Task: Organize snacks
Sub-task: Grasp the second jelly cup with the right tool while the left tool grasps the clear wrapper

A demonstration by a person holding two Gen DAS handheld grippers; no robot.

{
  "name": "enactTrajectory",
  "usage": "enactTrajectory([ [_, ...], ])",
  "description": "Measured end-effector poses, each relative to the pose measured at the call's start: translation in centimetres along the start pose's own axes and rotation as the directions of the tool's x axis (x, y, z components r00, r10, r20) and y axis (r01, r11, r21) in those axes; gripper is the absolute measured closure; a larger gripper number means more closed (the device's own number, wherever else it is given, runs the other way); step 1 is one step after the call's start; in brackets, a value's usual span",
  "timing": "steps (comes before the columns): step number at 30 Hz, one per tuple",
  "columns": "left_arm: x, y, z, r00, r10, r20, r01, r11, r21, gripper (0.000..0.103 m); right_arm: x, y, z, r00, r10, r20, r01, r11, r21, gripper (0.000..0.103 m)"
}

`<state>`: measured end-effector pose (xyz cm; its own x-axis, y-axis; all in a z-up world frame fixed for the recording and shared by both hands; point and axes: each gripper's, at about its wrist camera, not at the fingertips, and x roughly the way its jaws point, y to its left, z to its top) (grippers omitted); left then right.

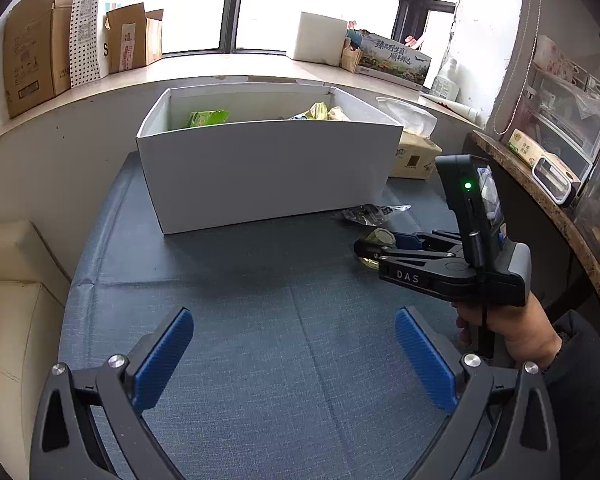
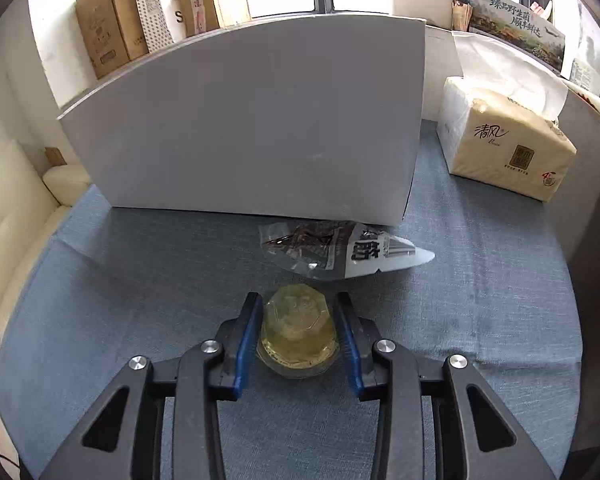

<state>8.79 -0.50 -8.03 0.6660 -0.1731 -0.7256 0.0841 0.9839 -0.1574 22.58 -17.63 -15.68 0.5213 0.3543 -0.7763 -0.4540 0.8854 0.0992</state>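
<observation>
Jelly cup (image 2: 298,330) pinched in right tool (image 2: 298,322), on counter (image 2: 480,300). Left tool (image 1: 294,330) wide open, empty. Next: lift into white box (image 2: 260,120).

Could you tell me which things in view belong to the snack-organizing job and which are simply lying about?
Part of the job:
- jelly cup, between the right tongs
- clear snack packet on the cloth
- white box holding snacks
- left tongs, open

Just lying about:
- tissue pack
- cardboard boxes on the sill
</observation>
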Motion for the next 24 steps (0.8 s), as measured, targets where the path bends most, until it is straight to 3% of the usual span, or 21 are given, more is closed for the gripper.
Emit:
enactTrajectory([
  [7,0.4,-1.7,1.3,1.000,0.029,0.006,-0.029,0.998,0.060,0.000,-3.8,-0.7,-1.5,0.998,0.033,0.058,-0.033,0.999,-0.003,0.064],
  [13,3.1,-6.3,4.1,0.996,0.092,0.000,-0.090,0.967,0.238,0.000,-9.0,-3.0,-4.1,0.989,0.055,0.140,-0.064,0.996,0.060,0.064],
  [17,7.8,-9.6,5.8,0.987,0.159,-0.021,-0.138,0.907,0.399,0.000,-11.4,-4.8,-6.2,0.983,0.059,0.176,-0.083,0.987,0.137,0.064],
  [24,15.4,-13.9,6.8,0.954,0.298,-0.012,-0.223,0.739,0.636,0.009,-14.6,-6.9,-9.3,0.973,0.039,0.228,-0.090,0.972,0.216,0.064],
])
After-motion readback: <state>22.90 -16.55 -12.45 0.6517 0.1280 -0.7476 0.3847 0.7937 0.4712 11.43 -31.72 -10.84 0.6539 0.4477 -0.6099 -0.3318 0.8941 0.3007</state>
